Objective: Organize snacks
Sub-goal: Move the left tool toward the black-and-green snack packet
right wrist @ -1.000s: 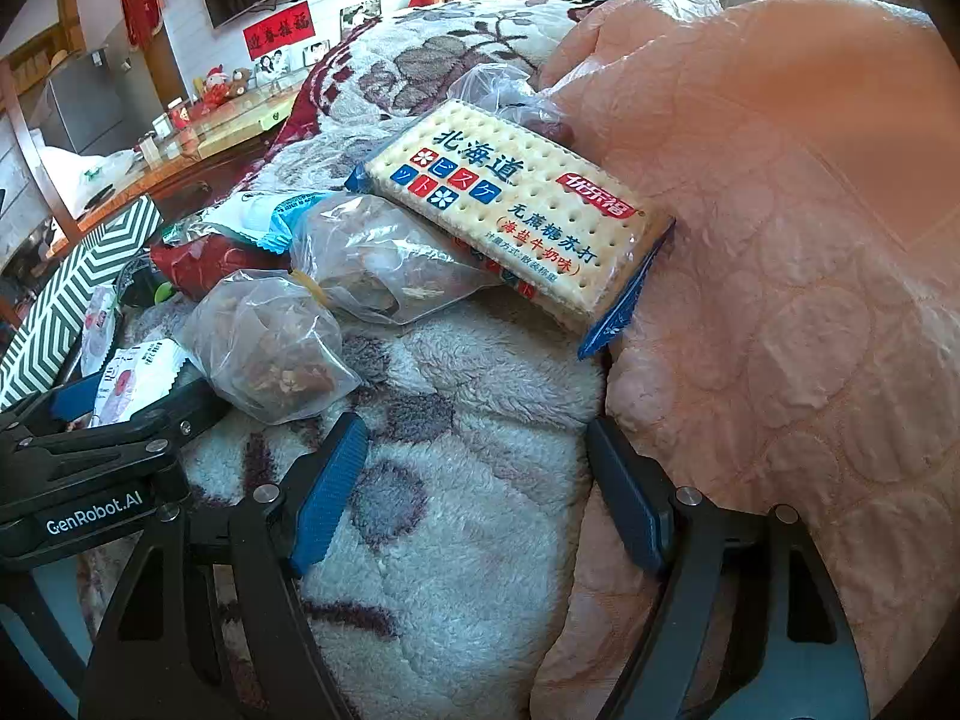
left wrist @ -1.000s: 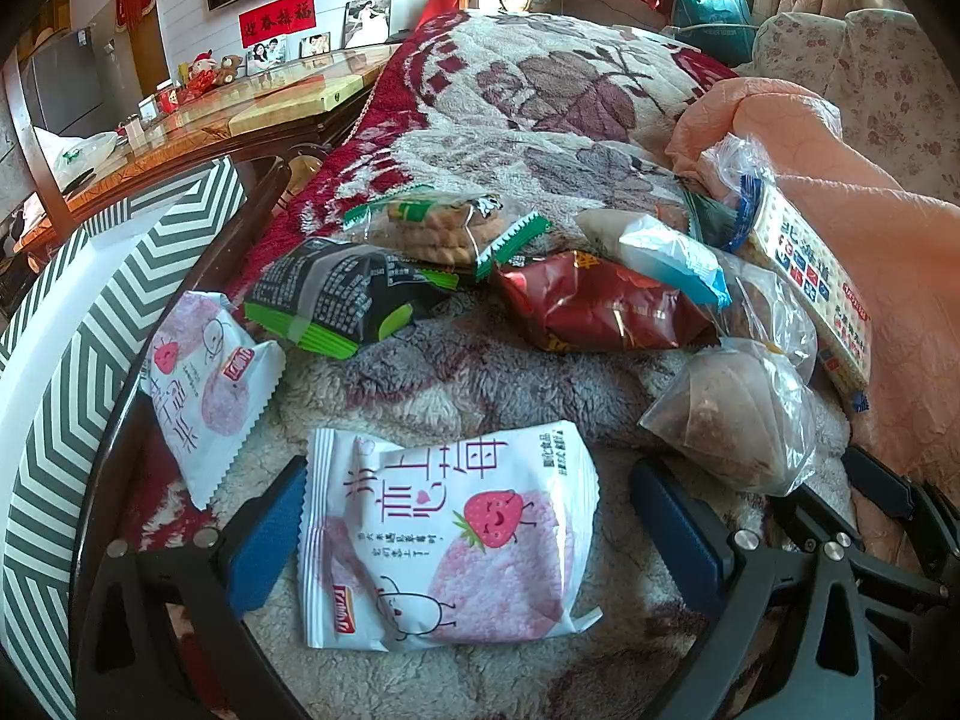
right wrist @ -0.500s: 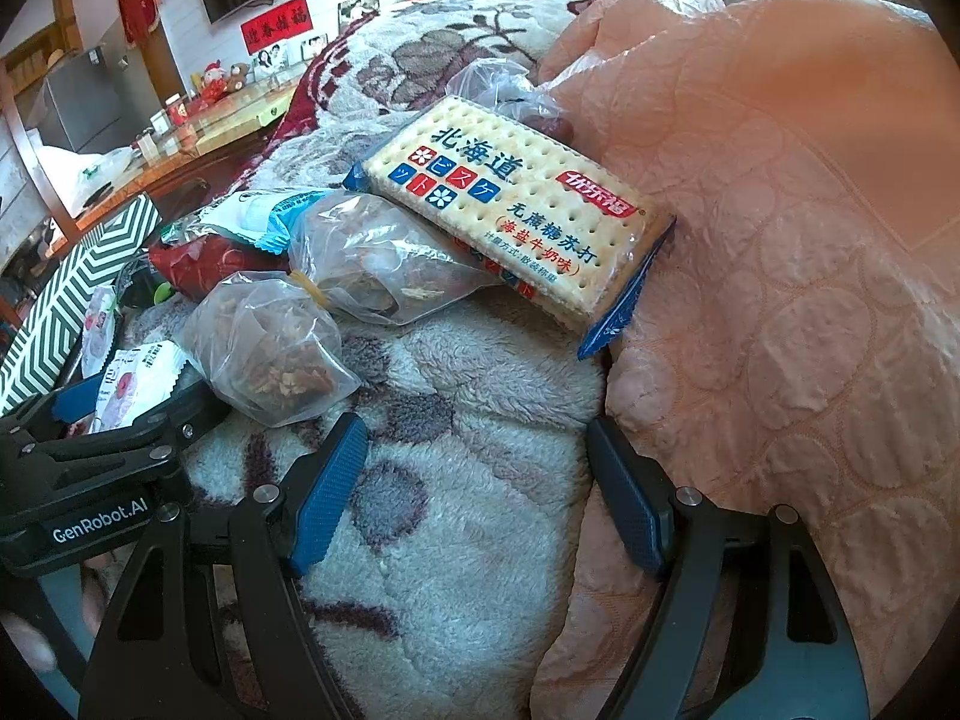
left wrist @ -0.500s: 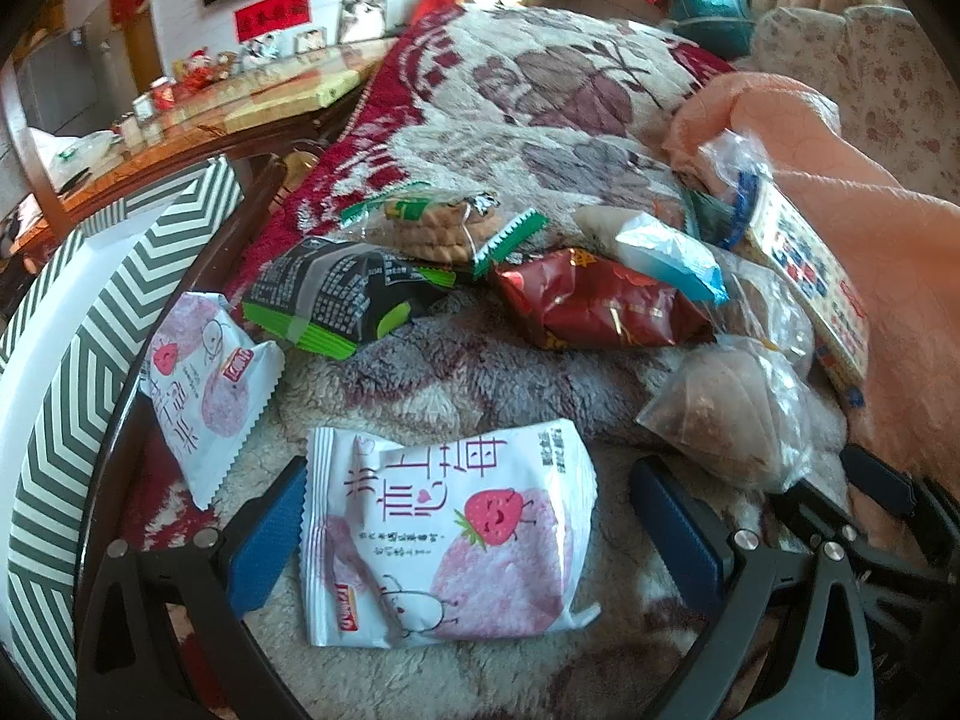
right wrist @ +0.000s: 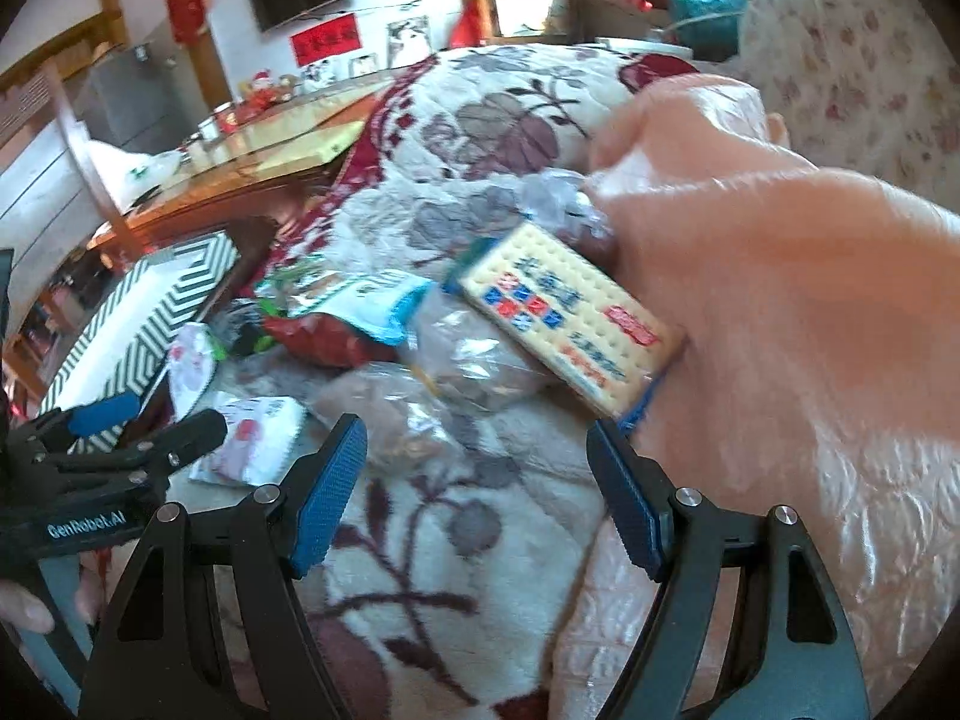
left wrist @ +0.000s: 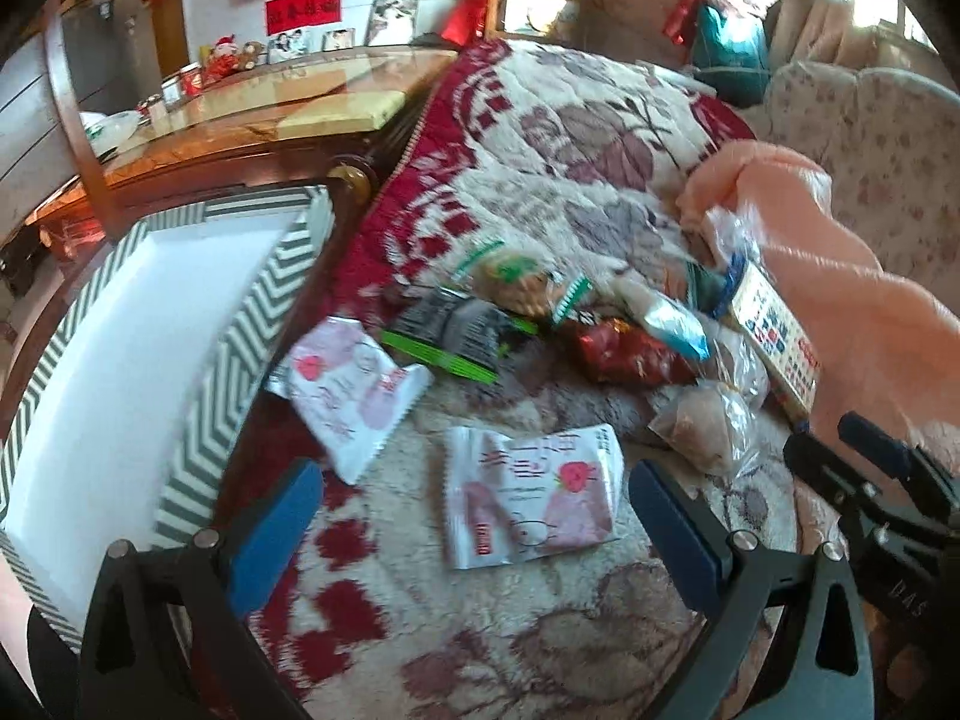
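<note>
**Snack pile on the blanket, both grippers empty**

On the floral blanket (left wrist: pixel 540 138) we've got the snacks spread out in a loose heap. Our left gripper (left wrist: pixel 474 516) has its jaws wide apart with nothing between them except a pink strawberry packet (left wrist: pixel 531 495) lying flat on the blanket, not touched by either finger. A second strawberry packet (left wrist: pixel 348 384) sits to its left, right by the edge of the chevron box (left wrist: pixel 240 324).

The left view is the only one that gives us the box's white inside and most of its rim. It also shows the black-and-green packet (left wrist: pixel 453 330), the cookie pack (left wrist: pixel 519 282) behind it and the red bag (left wrist: pixel 630 351) pretty clearly. In the right view those are mostly a jumble tucked behind other stuff.

Our right gripper (right wrist: pixel 477 489) is spread open too, hovering over bare blanket with nothing gripped. This view is the one that really shows the cracker pack (right wrist: pixel 567 315), leaning on the peach quilt (right wrist: pixel 780 300), with two clear bags (right wrist: pixel 474 354) just beside it on the left. From the left camera the crackers are only a sliver at the far right.

The right view also catches the left gripper from the side and a bit of hand (right wrist: pixel 24 612) holding it. Both frames are a little blurry, so we can't read the labels.
</note>
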Tool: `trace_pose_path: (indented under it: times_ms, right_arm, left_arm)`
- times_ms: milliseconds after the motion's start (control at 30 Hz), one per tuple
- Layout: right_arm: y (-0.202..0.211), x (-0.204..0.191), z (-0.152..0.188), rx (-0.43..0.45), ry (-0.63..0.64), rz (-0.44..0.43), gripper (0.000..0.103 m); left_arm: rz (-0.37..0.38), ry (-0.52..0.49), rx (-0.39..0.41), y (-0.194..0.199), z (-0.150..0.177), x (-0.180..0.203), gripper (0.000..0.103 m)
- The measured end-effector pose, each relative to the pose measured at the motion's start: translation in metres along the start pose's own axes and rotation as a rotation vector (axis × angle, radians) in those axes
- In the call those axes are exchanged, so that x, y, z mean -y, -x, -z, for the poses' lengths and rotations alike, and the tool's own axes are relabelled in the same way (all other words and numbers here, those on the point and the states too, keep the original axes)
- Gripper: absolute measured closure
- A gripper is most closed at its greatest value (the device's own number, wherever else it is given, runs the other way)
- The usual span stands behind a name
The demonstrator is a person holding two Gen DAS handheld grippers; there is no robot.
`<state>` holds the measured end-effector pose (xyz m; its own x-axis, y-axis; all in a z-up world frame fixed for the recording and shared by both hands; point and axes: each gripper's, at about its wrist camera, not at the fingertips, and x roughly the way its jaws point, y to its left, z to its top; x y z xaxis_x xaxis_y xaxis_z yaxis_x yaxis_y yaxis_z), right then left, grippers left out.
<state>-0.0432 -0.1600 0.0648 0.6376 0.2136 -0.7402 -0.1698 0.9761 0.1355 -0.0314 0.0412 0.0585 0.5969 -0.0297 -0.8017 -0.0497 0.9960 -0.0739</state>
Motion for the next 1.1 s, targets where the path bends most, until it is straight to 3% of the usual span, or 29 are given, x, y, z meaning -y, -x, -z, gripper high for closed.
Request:
trace_pose_path:
  times_ms: [300,1100]
  right_arm:
    - [-0.002,-0.015,-0.004,-0.011,0.074,-0.032,0.026]
    - [-0.011,-0.018,-0.004,-0.067,0.074,-0.079,0.026]
  left_arm:
    - [0.005,0.064,-0.025,-0.003,-0.002,-0.015,0.000]
    - [0.041,0.287,-0.065,-0.028,-0.018,-0.064,0.003]
